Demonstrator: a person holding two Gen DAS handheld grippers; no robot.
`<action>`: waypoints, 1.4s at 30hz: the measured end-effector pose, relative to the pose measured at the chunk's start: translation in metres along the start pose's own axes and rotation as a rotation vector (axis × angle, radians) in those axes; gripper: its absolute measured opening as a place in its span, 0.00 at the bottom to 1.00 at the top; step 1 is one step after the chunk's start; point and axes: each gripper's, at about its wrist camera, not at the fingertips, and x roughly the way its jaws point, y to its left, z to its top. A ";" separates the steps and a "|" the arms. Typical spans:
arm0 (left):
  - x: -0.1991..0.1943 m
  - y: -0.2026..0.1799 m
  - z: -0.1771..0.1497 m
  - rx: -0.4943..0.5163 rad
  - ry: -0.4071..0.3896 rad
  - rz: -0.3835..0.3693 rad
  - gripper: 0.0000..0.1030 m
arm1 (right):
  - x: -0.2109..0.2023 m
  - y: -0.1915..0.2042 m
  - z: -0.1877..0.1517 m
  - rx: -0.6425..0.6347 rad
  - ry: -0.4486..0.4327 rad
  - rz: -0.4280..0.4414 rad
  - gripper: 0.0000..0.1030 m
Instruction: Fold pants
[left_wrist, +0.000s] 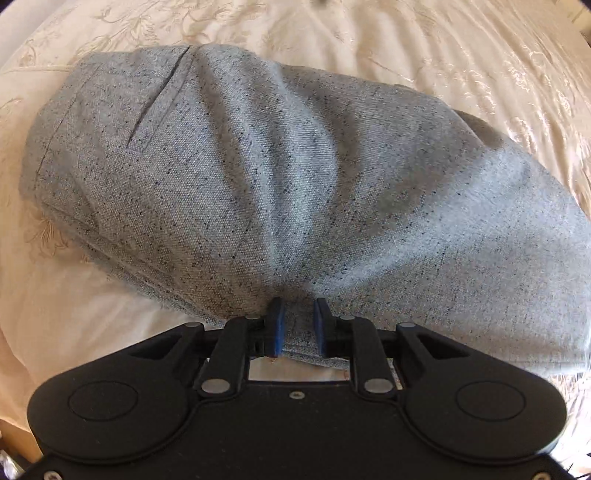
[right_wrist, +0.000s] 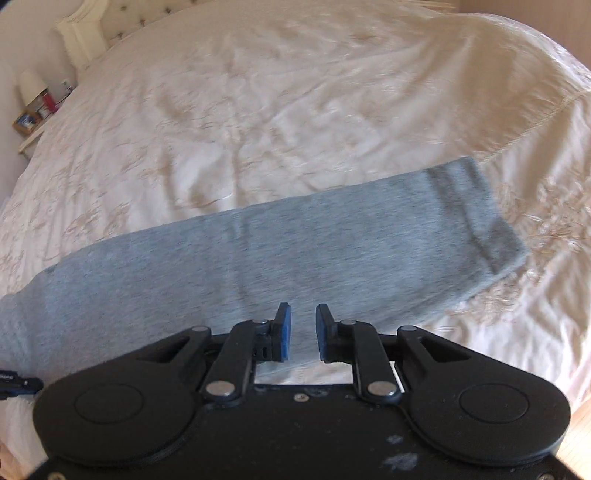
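Note:
Grey speckled pants (left_wrist: 258, 177) lie on a cream bedspread (left_wrist: 443, 48). In the left wrist view I see the waist and a pocket slit at the upper left. My left gripper (left_wrist: 298, 321) pinches a bunched fold of the pants' near edge between its blue pads. In the right wrist view the pant legs (right_wrist: 280, 254) stretch across the bed, with the cuff end at the right (right_wrist: 491, 229). My right gripper (right_wrist: 303, 325) hovers over the leg's near edge, its blue pads a little apart with no cloth between them.
The bedspread (right_wrist: 258, 92) is wrinkled and embroidered. A white padded headboard (right_wrist: 85, 33) and a nightstand with small items (right_wrist: 37, 110) stand at the far left. The bed's edge and wooden floor (right_wrist: 580, 424) show at the lower right.

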 end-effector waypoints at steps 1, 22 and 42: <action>-0.004 -0.002 0.002 0.034 0.009 -0.001 0.27 | 0.004 0.025 -0.002 -0.033 0.016 0.036 0.18; -0.007 0.010 0.025 0.315 0.042 0.030 0.47 | 0.090 0.255 -0.075 -0.263 0.307 0.129 0.22; 0.002 -0.006 0.012 0.229 -0.003 0.092 0.57 | 0.107 0.250 -0.076 -0.327 0.356 0.208 0.36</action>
